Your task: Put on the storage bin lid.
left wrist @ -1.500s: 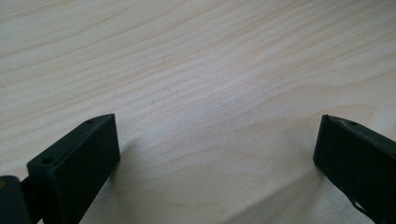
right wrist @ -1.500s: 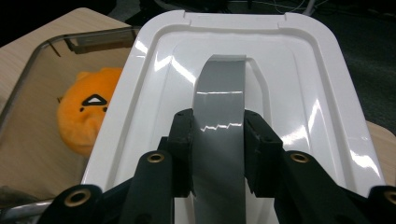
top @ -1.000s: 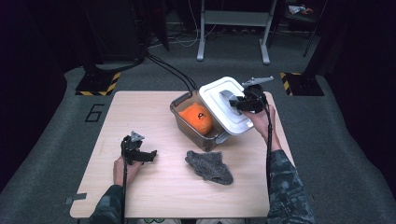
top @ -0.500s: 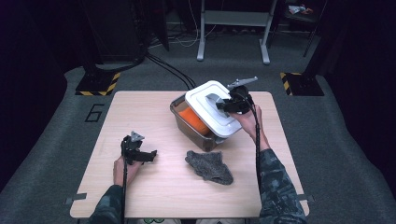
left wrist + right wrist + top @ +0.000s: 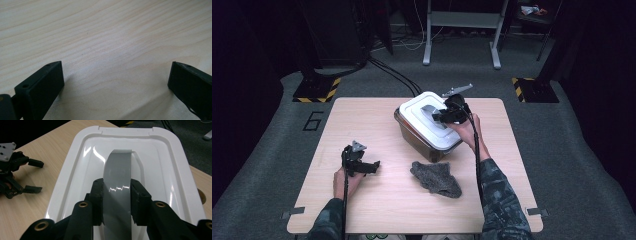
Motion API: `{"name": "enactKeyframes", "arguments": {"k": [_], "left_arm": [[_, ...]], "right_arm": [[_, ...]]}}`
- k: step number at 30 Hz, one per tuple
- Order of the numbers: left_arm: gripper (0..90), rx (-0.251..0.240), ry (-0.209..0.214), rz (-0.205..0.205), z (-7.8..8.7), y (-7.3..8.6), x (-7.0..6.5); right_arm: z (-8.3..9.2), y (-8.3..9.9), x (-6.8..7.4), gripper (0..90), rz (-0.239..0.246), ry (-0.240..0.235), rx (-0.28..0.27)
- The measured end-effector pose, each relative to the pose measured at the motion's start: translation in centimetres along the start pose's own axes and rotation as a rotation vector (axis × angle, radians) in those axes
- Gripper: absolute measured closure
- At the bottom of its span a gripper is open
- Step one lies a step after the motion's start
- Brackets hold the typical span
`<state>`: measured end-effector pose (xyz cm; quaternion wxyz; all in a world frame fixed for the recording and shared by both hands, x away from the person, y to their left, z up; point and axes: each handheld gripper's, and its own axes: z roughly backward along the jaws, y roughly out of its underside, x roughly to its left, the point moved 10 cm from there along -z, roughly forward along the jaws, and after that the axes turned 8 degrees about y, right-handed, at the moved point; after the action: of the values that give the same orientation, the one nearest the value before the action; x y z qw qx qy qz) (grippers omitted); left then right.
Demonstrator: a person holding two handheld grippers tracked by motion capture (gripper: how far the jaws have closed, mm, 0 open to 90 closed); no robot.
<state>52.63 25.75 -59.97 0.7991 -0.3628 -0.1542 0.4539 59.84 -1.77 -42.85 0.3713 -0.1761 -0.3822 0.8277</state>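
Note:
A white plastic lid (image 5: pixel 428 121) with a grey handle (image 5: pixel 117 177) lies over the clear storage box (image 5: pixel 417 137) at the table's far middle. My right gripper (image 5: pixel 438 116) (image 5: pixel 117 192) is shut on that grey handle, its pads pressing both sides. The box's contents are hidden under the lid. My left gripper (image 5: pixel 373 167) rests low at the front left of the wooden table (image 5: pixel 377 205), jaws wide apart; in the left gripper view its fingers (image 5: pixel 42 85) frame bare wood. In the right gripper view the left gripper (image 5: pixel 35 176) shows far left.
A grey crumpled cloth (image 5: pixel 437 177) lies on the table in front of the box. Beyond the far edge are black cables (image 5: pixel 392 75) on grey carpet and a metal stand (image 5: pixel 462 30). The table's edges lie close on all sides.
My right gripper carried the white lid leftward and slightly down, from beside the box's right to over it, covering the orange thing inside. The left gripper stayed put.

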Motion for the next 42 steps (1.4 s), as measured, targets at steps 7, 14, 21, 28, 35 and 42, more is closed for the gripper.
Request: {"name": "enactKeyframes", "arguments": {"k": [7, 14, 21, 28, 35, 42], "left_arm": [[0.0, 0.000, 0.000, -0.001, 0.0, 0.0, 0.0], [0.0, 0.000, 0.000, -0.001, 0.0, 0.0, 0.0], [0.0, 0.000, 0.000, -0.001, 0.0, 0.0, 0.0], [0.0, 0.000, 0.000, -0.001, 0.0, 0.0, 0.0], [0.0, 0.000, 0.000, -0.001, 0.0, 0.0, 0.0], [0.0, 0.002, 0.000, -0.003, 0.0, 0.0, 0.0]], "right_arm": [[-1.0, 0.0, 0.7, 67.2, 0.015, -0.014, 0.023], [-1.9, -0.2, 1.4, 67.1, 0.043, -0.024, 0.030], [-2.2, -0.1, 1.5, 67.0, 0.056, -0.013, 0.031], [-2.1, -0.2, 1.3, 52.8, 0.058, 0.016, 0.023], [-0.7, -0.5, 0.7, 22.3, 0.036, 0.046, -0.017], [1.6, -0.1, -0.7, 13.8, 0.013, 0.065, -0.035]]}}
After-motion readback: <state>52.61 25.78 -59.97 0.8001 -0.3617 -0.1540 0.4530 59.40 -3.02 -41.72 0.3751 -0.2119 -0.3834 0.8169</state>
